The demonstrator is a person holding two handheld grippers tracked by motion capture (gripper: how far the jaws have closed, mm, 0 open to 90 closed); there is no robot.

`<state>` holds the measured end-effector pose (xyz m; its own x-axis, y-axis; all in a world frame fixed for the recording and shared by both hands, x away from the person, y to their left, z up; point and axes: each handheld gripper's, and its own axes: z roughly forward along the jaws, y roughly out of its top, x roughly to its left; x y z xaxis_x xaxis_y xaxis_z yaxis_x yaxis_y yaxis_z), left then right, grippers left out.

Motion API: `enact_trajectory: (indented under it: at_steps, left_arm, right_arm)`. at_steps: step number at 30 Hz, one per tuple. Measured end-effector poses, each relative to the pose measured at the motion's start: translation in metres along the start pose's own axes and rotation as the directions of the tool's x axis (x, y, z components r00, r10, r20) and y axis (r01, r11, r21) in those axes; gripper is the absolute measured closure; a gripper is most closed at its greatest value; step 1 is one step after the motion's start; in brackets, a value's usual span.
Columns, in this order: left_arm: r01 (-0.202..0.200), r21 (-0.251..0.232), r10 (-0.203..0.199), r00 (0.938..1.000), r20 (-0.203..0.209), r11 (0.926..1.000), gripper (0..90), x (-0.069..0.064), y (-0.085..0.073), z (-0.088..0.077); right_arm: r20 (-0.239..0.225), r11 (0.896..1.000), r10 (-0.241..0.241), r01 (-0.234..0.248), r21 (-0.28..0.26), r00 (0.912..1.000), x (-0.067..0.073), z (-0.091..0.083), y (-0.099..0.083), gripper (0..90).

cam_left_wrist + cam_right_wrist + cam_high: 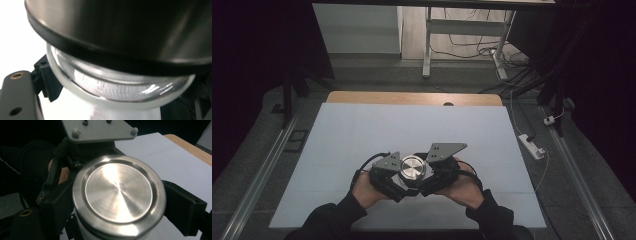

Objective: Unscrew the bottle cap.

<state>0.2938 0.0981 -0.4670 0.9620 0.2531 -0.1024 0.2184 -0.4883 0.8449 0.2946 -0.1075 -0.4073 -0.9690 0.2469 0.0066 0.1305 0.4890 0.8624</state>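
Observation:
A glass jar (pixel 117 87) with a round brushed-metal lid (pixel 412 167) is held up between both grippers over the near middle of the white table top (pixel 362 130). My left gripper (pixel 398 176) is shut on the clear glass body just under the lid's black rim; one black finger (pixel 48 80) shows against the glass. My right gripper (pixel 120 202) comes from the other side, and its black fingers (pixel 183 210) sit against opposite sides of the lid (pixel 118 192). The left gripper's grey plate (pixel 97 130) lies just beyond the lid. Whatever the jar holds is hidden.
A wooden strip (pixel 412 98) shows at the table's far edge. Beyond it stand a white desk frame (pixel 427 45) and loose cables on the floor; a power strip (pixel 532 146) lies to the right. The person's black sleeves (pixel 332 217) enter from the bottom.

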Motion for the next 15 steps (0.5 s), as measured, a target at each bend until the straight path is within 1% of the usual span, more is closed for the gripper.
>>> enact_trajectory:
  at_steps: [4, 7, 10, 12, 15]
  left_arm:
    - [0.005, -0.006, -0.005, 1.0, -0.001, 1.0, 15.5, 0.0006, -0.0002, -0.002]
    - [0.005, -0.002, -0.005, 1.0, 0.002, 1.0, 15.5, 0.0003, -0.0002, -0.0009]
    - [0.001, 0.005, -0.001, 1.0, 0.0, 1.0, 15.5, 0.0, -0.0003, -0.0004]
    - [-0.002, 0.006, 0.002, 1.0, 0.0, 1.0, 15.5, 0.0, -0.0001, -0.0005]
    - [-0.005, 0.009, 0.005, 1.0, -0.003, 0.9999, 15.5, -0.0001, 0.0, -0.0005]
  right_arm:
    - [-0.001, 1.0, 0.006, -0.006, -0.019, 1.0, -0.0012, -0.0004, -0.0011, 17.1]
    - [-0.012, 0.999, 0.015, -0.016, -0.035, 0.9998, -0.0021, 0.0009, -0.0027, 17.4]
    - [-0.013, 0.999, 0.009, -0.01, -0.035, 0.9999, -0.0021, 0.0014, -0.0037, 17.7]
    - [-0.017, 0.999, 0.02, -0.02, -0.036, 0.9997, -0.0027, 0.0012, -0.0039, 17.8]
    - [-0.017, 0.999, 0.02, -0.021, -0.043, 0.9996, -0.0024, 0.0001, -0.0034, 18.0]
